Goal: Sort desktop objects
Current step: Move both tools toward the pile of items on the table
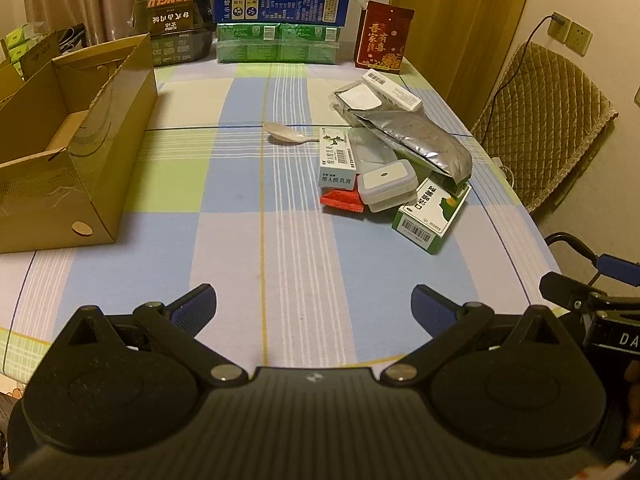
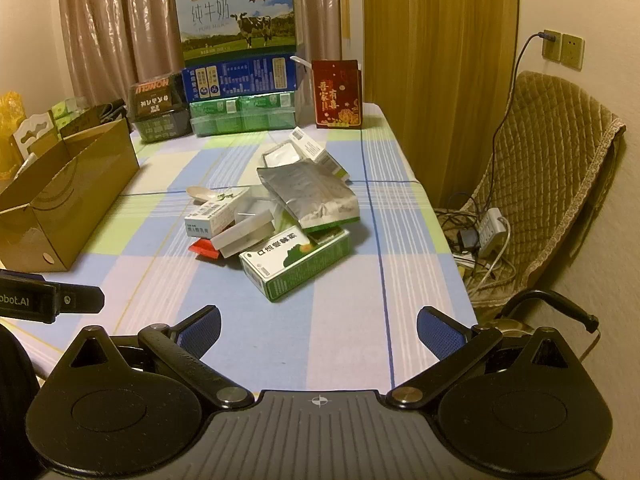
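- The left hand-held gripper (image 1: 314, 300) hovers over the near part of the counter (image 1: 240, 240), which wears a checked cloth of blue, green and pale squares; its blue-padded fingers (image 1: 196, 306) are spread wide with nothing between them.
- The right hand-held gripper (image 2: 318, 322) hangs likewise released and empty, its blue pads (image 2: 438, 334) far apart above the cloth.
- The things to sort lie in a loose heap on the right half of the counter: a green-and-white medicine carton (image 1: 430, 216) nearest, a small white lidded plastic box (image 1: 386, 184) touching it, a flat red packet (image 1: 342, 202) partly under that box, and a white carton with a tree print (image 1: 336, 158).
- A crinkled silver foil pouch (image 1: 416, 136) rests across the top of the heap, with a long white barcode carton (image 1: 392, 88) behind it.
- A pale spoon (image 1: 286, 134) lies on the cloth just left of the heap.
- An open brown cardboard box (image 1: 80, 160) stands at the left edge, well apart from the heap.
- Stacked milk cartons (image 2: 240, 60) and a red gift bag (image 2: 338, 96) line the far end.
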The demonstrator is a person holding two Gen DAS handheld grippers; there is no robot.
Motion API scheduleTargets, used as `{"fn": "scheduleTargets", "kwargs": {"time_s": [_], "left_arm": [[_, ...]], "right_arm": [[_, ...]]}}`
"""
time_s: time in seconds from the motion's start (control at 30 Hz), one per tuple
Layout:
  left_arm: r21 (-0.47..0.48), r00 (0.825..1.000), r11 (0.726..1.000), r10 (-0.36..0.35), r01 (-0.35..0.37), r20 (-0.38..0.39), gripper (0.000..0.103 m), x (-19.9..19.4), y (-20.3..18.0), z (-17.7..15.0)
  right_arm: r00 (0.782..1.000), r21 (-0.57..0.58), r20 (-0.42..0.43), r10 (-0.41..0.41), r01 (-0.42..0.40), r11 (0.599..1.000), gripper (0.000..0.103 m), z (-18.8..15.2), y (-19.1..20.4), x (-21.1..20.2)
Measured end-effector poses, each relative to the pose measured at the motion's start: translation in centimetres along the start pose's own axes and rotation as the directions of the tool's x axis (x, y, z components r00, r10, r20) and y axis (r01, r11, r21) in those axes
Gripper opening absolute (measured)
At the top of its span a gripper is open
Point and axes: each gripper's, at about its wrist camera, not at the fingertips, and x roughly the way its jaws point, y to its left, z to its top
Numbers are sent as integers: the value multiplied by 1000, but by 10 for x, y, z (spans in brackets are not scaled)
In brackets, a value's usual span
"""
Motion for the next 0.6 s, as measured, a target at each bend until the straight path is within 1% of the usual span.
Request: {"fn": "scheduleTargets", "kwargs": {"time_s": [0.6], "left_arm": [[-5,1000,1000,-2,2,-4,102,2,2,-1]], "right_arm": [[1000,-20,-9,-15,15,1000,101,-1,4,-1]]}}
